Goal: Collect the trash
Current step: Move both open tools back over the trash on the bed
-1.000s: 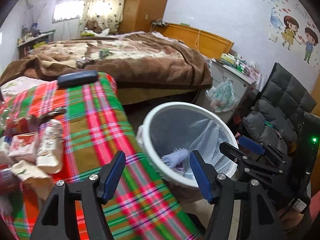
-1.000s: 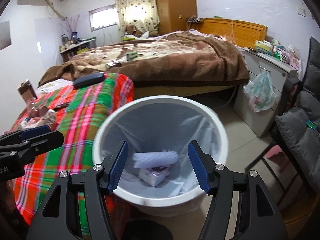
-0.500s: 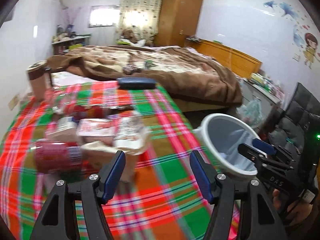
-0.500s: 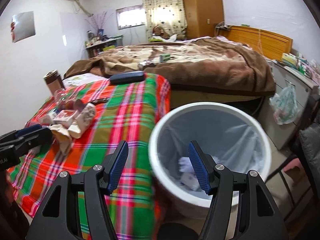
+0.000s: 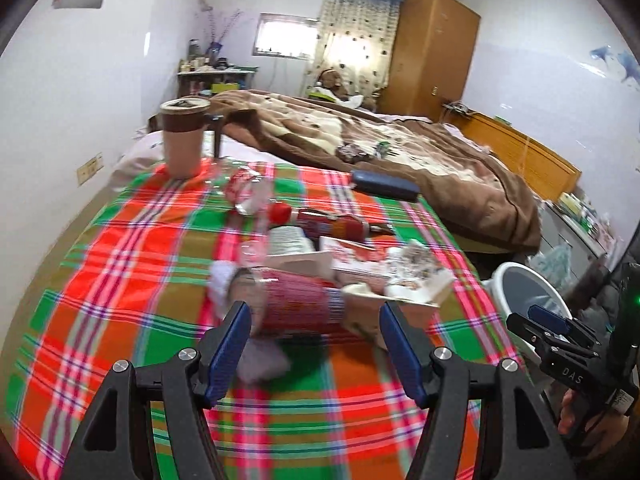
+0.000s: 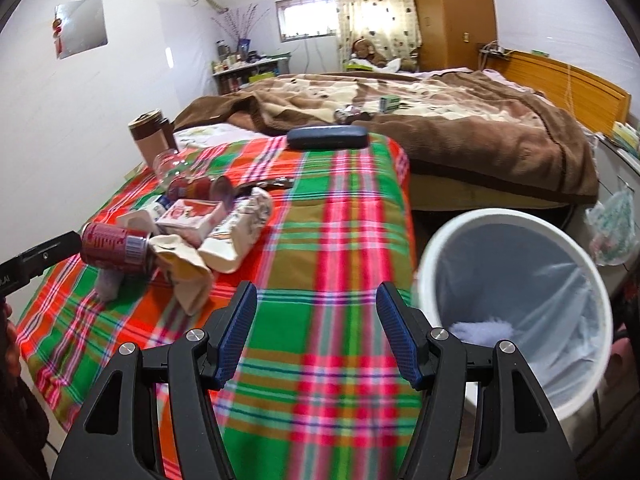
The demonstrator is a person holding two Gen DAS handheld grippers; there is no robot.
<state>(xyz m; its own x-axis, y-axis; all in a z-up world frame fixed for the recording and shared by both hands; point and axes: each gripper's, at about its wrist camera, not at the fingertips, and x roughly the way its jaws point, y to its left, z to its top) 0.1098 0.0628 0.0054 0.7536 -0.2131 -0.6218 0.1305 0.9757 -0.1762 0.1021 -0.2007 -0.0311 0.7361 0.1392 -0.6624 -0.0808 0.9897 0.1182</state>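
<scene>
The room had white walls (image 6: 80,120), a big bed (image 6: 460,120) with a brown blanket, a tall wooden wardrobe (image 5: 434,52), and a bright window (image 6: 306,20) with dotted curtains (image 6: 376,12).

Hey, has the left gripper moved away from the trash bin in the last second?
Yes. The left gripper has swung from beside the white trash bin over to the plaid tablecloth; the bin now sits far right in its view, the red can ahead.

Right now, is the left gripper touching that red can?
Apart. In the left wrist view, the left gripper stands open with its fingers short of the red can, with plaid cloth showing between.
</scene>
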